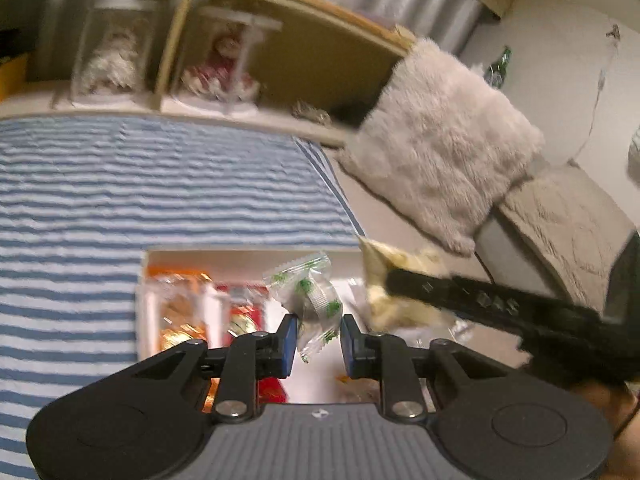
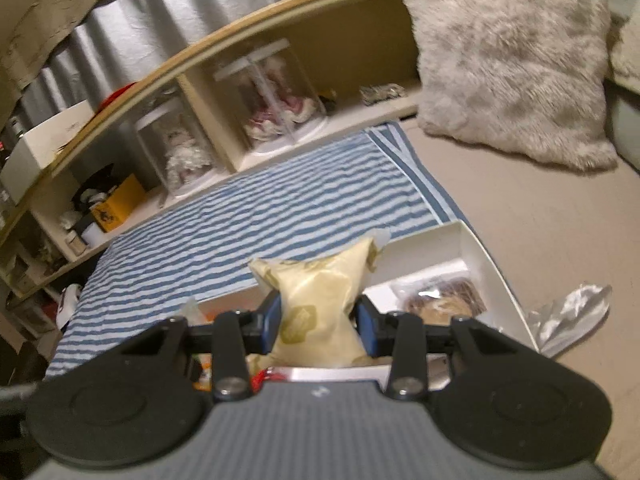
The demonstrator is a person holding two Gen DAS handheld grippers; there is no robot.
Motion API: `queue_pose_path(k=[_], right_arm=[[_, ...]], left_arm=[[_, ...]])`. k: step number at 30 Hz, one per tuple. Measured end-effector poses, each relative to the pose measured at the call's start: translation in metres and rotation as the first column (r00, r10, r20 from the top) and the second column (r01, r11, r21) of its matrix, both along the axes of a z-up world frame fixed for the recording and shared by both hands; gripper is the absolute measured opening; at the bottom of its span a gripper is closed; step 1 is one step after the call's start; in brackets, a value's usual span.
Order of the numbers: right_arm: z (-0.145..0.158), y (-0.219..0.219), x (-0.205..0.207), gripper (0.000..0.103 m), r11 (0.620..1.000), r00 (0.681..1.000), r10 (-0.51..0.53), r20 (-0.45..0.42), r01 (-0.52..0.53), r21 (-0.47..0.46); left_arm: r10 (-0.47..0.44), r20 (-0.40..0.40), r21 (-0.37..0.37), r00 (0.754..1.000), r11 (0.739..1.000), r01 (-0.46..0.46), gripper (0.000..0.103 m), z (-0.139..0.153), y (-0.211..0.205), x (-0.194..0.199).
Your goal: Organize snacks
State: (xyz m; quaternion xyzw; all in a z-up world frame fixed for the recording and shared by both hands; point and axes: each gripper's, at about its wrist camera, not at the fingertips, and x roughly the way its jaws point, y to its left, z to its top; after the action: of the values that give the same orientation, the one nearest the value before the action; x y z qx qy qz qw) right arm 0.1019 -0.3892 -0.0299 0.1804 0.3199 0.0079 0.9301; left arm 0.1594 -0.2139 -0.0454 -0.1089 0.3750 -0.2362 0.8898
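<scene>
In the left wrist view, your left tongs (image 1: 318,338) hang over the white box (image 1: 240,256) with the fingers somewhat apart; the green-printed candy packet (image 1: 310,300) sits between them, but I cannot tell if they really press it, and orange and red snacks already lie sorted in the compartments on the left. In the right wrist view, your right tongs (image 2: 318,330) are closed firmly on the pale yellow packet (image 2: 320,304), held above the box (image 2: 492,264) on the striped bed cover (image 2: 248,224), I think to drop it beside the brown snack (image 2: 440,302).
</scene>
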Motion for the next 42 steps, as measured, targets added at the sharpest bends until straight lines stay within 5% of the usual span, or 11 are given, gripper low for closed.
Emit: queue_pose_path(k=[17,26,28,32,42], right_arm=[[-0.049,-0.033,0.044,0.045,0.986,0.996,-0.077,-0.052,0.084,0.142],[-0.060,-0.017,0.070,0.045,0.989,0.999,-0.021,-0.045,0.027,0.146],[-0.063,-0.013,0.076,0.047,0.990,0.998,-0.012,-0.054,0.020,0.141],[-0.060,-0.006,0.078,0.077,0.998,0.996,-0.030,-0.082,0.034,0.054],[-0.040,-0.007,0.064,0.089,1.000,0.996,0.001,-0.089,0.000,0.008]], left_arm=[[-0.123,-0.144,0.107,0.982,0.984,0.139,0.026,-0.064,-0.050,0.028],[-0.115,-0.191,0.197,0.975,0.968,0.152,0.026,-0.082,-0.053,0.047],[-0.120,-0.196,0.209,0.973,0.965,0.161,0.026,-0.083,-0.054,0.049],[-0.129,-0.195,0.217,0.972,0.961,0.171,0.028,-0.082,-0.056,0.051],[-0.135,-0.198,0.202,0.971,0.964,0.175,0.055,-0.069,-0.057,0.041]])
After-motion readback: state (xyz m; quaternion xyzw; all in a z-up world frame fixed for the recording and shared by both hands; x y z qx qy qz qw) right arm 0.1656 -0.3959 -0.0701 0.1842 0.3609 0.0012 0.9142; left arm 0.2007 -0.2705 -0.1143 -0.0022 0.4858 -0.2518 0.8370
